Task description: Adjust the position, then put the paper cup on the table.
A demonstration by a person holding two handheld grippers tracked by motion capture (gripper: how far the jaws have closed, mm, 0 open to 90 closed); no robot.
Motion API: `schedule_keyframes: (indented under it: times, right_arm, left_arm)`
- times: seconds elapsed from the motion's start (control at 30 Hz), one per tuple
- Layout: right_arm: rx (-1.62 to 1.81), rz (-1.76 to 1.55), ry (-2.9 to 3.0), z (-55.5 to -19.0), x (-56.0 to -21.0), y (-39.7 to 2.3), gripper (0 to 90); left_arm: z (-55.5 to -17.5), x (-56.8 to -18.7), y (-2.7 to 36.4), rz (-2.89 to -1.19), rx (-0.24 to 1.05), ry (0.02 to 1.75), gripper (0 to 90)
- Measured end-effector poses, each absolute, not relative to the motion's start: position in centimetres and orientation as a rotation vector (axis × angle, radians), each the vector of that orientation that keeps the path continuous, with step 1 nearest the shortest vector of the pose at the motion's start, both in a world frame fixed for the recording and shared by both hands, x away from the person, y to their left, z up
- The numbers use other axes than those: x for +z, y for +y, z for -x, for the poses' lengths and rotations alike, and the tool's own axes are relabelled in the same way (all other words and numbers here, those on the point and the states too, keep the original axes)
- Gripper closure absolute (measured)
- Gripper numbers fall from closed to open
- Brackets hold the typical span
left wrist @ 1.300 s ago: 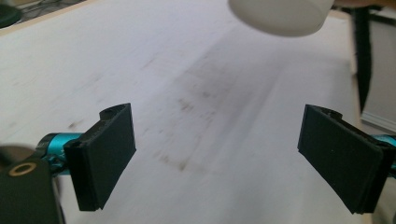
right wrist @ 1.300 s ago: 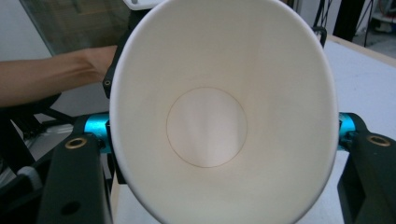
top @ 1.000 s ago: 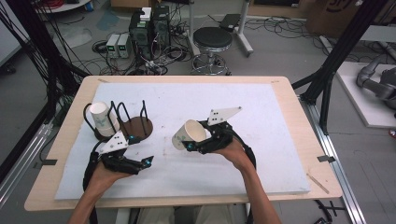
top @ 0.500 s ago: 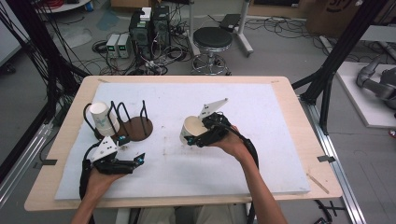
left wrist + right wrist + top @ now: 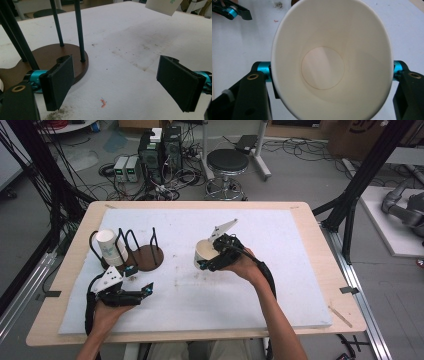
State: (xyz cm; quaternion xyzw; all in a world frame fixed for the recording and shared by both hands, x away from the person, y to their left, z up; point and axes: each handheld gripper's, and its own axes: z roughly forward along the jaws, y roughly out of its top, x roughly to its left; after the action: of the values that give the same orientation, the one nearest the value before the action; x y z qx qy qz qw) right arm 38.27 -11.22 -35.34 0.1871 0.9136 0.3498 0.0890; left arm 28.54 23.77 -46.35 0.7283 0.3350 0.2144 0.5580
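Observation:
My right gripper (image 5: 209, 261) is shut on a white paper cup (image 5: 204, 252) and holds it above the middle of the white mat. In the right gripper view the cup (image 5: 332, 60) has its mouth toward the camera, squeezed into an oval between the jaws. My left gripper (image 5: 146, 292) hovers low over the mat in front of a brown rack base (image 5: 148, 258) with black wire loops. Its jaws have just been closing a little, but they stand open with nothing between them (image 5: 115, 82). A second paper cup (image 5: 111, 248) lies in the rack's left loops.
The white foam mat (image 5: 280, 270) covers most of the wooden table (image 5: 320, 245). A small orange scrap (image 5: 103, 102) lies on the mat under the left gripper. Black frame posts, a stool (image 5: 227, 165) and electronics stand beyond the far edge.
The left gripper has drawn back from the rack toward the near edge and sunk a little. The right hand has turned the cup more upright and lifted it slightly.

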Motion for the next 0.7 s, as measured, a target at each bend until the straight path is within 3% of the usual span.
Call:
schedule_keyframes:
  times: [0.7]
  right_arm:
    - [1.002, -0.641, 2.681, -39.5, -36.1, -10.7, 31.1]
  left_arm:
    - [-28.4, -46.4, 23.8, -1.704, 0.516, 0.784, 14.7]
